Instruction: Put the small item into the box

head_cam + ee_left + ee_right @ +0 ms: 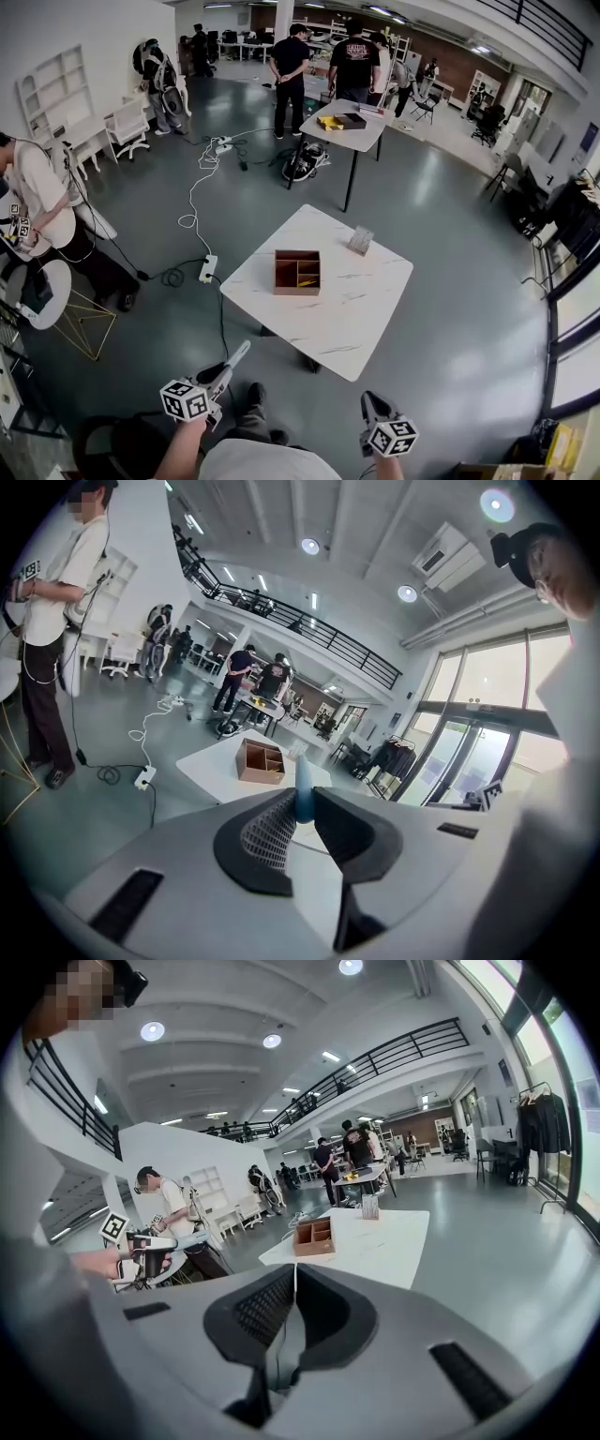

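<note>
Status: carry stage, by judgement. Left gripper (302, 803) is clamped on the small blue item (304, 782), which stands upright betw. the jaws and pokes past their tips. The grip is low on the item, prob. so the free end can enter a compartment first. Right gripper (292, 1274) is closed w/ nothing betw. its jaws. It is held low at the person's right side w/ no role evident, so it is judged idle.

Box (297, 272) is wooden and open-topped w/ dividers. It sits on the white table (361, 314), well apart from both grippers, and the person stands back from the near table corner. The item is therefore in the left gripper, not in the box. An approach to the table is needed before any drop.

View differences:
- Head view gives the layout: box left of table centre, yellow pieces (307, 280) in one compartment, clear stand (360, 241) beyond the box near the far edge. The blue item can't be told from the jaws there.
- Left gripper view alone confirms the grasp and shows the box ahead, just left of the jaw line.
- Right gripper view alone confirms those jaws are bare. It also shows the left gripper from the side, out to the left.
</note>
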### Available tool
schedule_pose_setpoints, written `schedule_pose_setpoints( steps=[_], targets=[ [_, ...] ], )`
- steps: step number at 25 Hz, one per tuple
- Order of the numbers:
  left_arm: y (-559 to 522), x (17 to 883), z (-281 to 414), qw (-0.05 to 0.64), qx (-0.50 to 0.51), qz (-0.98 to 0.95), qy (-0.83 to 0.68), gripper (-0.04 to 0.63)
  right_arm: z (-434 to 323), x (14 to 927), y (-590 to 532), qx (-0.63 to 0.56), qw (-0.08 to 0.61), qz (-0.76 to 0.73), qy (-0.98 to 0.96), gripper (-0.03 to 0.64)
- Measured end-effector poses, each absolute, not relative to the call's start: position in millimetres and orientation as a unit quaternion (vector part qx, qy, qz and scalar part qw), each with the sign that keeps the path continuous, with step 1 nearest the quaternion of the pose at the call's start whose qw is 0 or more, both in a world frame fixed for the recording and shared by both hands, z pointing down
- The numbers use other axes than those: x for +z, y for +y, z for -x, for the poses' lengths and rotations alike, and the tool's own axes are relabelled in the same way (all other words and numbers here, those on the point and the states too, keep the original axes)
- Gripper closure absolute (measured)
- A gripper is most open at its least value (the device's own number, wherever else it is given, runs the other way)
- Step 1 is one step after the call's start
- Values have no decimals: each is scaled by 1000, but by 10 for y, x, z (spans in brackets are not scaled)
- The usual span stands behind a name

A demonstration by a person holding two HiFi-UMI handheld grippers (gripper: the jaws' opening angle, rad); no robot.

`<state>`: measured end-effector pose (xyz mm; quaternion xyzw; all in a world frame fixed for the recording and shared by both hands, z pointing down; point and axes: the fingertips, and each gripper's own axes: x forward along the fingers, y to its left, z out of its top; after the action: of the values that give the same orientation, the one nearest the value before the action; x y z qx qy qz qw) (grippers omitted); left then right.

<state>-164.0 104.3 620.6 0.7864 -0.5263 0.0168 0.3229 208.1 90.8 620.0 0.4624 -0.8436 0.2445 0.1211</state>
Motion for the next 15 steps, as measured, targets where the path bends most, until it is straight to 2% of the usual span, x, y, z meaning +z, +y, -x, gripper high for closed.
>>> schedule_pose_setpoints(
  steps=[15],
  targets=[
    [77, 6227, 2109, 328, 26, -794, -511, 528, -1621, 6249, 121, 259, 128, -475, -831, 589]
  ],
)
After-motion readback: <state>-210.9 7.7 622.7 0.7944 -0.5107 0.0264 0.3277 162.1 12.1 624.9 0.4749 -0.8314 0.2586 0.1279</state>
